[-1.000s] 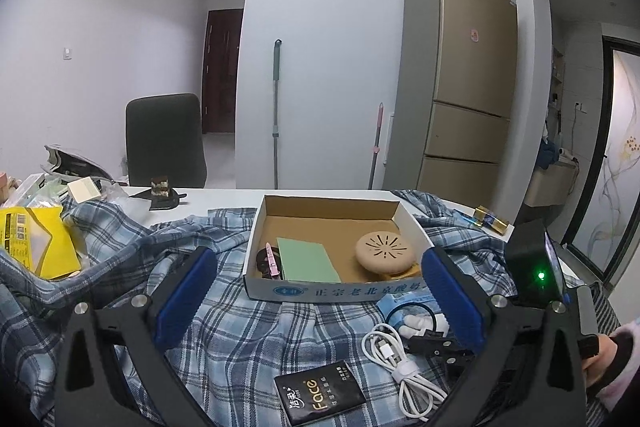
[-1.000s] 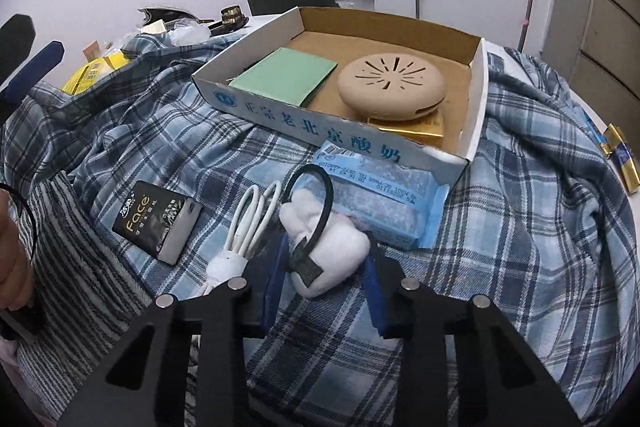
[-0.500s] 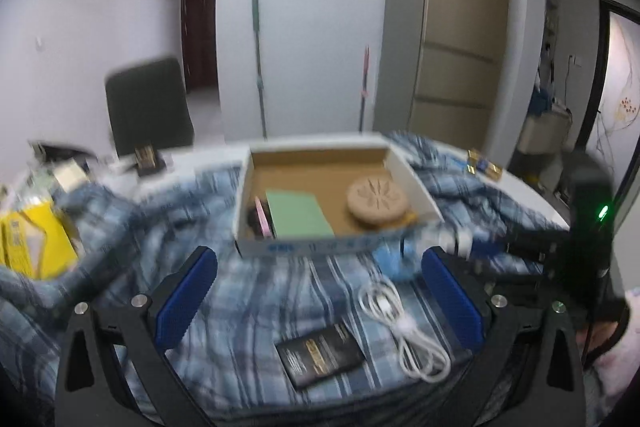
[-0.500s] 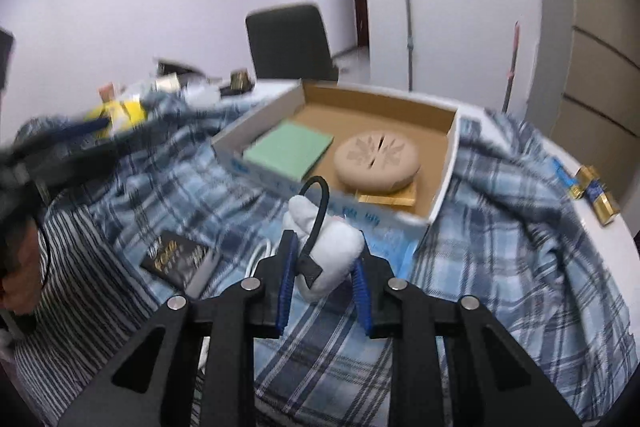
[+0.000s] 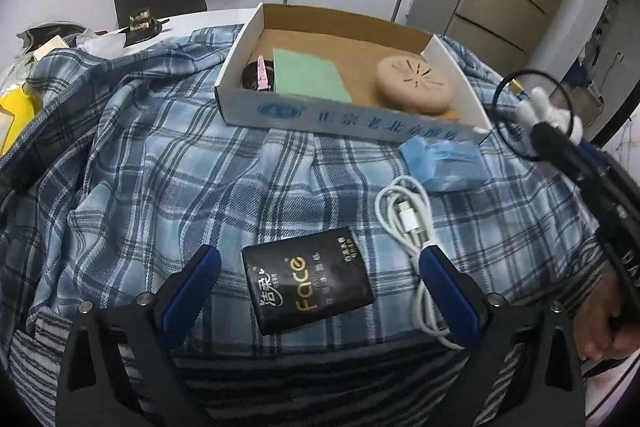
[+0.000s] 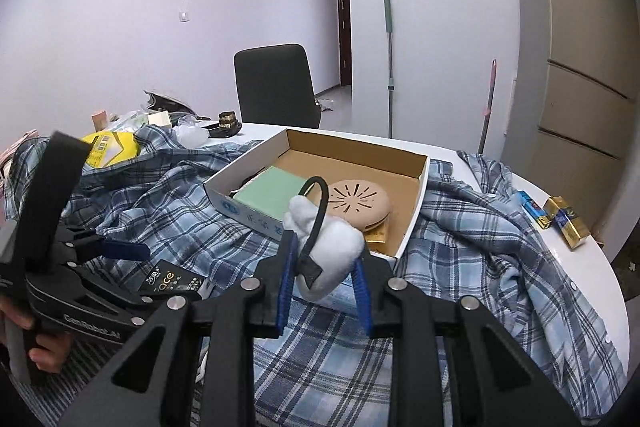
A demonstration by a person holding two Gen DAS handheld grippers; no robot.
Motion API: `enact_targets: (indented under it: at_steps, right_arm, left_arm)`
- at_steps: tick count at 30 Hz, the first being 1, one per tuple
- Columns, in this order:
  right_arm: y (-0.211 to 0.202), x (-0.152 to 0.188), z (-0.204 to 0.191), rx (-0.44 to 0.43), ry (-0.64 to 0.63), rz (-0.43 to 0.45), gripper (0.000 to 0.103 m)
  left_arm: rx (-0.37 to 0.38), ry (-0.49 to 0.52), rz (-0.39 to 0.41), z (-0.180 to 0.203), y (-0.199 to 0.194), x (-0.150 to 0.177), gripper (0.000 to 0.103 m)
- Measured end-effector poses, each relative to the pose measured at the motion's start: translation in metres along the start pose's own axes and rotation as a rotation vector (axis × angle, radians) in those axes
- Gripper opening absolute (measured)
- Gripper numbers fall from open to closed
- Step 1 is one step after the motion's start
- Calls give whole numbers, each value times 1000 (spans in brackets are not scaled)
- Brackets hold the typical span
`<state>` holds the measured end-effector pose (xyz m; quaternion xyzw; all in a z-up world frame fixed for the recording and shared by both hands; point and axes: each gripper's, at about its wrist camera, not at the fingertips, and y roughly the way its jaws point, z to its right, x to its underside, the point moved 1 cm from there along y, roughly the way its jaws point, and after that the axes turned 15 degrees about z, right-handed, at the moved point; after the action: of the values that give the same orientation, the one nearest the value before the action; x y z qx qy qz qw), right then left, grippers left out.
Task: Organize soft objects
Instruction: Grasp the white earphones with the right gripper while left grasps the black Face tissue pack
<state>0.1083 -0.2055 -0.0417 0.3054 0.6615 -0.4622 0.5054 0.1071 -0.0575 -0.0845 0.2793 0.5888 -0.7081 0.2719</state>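
Lifted off the shirt since a second ago, the plush now hangs clenched in the right tool, just near of the box; its jaws have just been closing on it. Left tool has tipped down, jaws wide and released, straddling one black pack. One white cable and one blue packet lie on the shirt. One green pad and one tan disc sit inside the box.
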Motion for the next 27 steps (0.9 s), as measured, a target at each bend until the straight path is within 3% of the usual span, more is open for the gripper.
enact_targets:
  at_steps: [7,11,16,19,27]
  right_arm:
    - [-1,1,0,4,-4,-1,25]
    - [-1,2,1,9,-6,-3,25]
    - [4,4,2,15,-1,-22,25]
    - [5,5,2,19,-6,-26,25]
    - [8,6,3,14,2,-44,25]
  left_arm:
    - [-19,59,-54,4,15,8,91]
    - [-19,81,-36,8,13,9,85]
    - [-36,101,-23,8,11,9,84]
    - [-47,121,-18,10,10,10,72]
    - [-33,167,60,17,-4,10,70]
